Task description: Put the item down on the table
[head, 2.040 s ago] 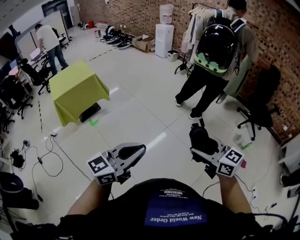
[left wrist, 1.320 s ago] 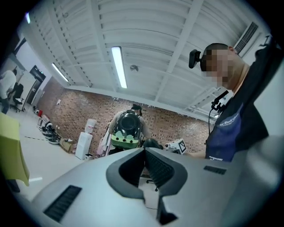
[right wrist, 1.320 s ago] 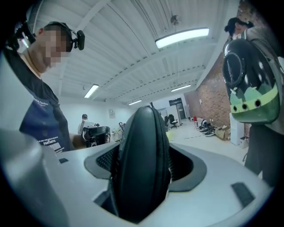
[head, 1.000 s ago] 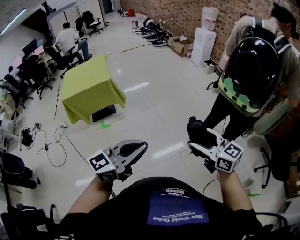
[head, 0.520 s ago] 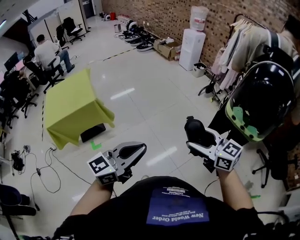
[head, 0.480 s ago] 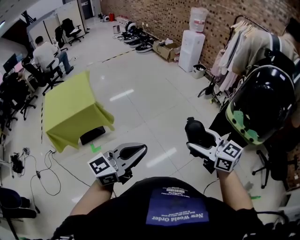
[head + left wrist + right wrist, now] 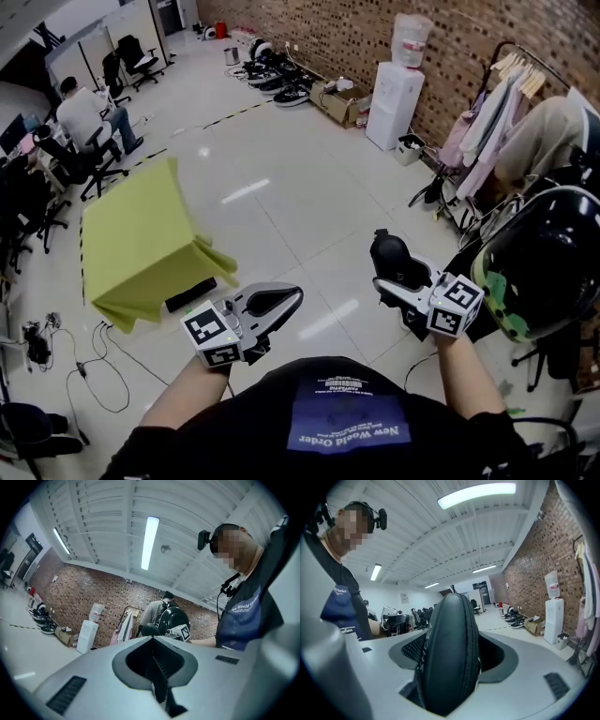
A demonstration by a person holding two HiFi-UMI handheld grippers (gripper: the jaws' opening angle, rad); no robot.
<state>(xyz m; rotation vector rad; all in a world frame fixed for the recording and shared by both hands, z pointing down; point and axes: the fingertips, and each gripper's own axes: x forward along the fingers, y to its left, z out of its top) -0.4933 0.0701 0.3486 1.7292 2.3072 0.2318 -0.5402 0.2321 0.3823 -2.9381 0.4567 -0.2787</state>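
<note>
**Q:** What do your right fingers carry?

**A:** My right gripper [image 7: 395, 279] has its fingers spread wide and clamped on a black zippered case [image 7: 390, 253]. In the right gripper view the case stands on edge between them, its zip seam towards the camera. It is held in the air above the tiled floor [image 7: 281, 187], in front of my torso.

**Q:** And the left fingers, and the bench?

**A:** On my left gripper [image 7: 284, 302] the fingers are closed together with nothing between them. The bench [image 7: 131, 239], draped in a yellow-green cloth, stands well apart from the case, ahead and to my left. A person wearing a black domed backpack [image 7: 548, 262] is close on my right, near a clothes rack [image 7: 495, 131] by the brick wall.
</note>
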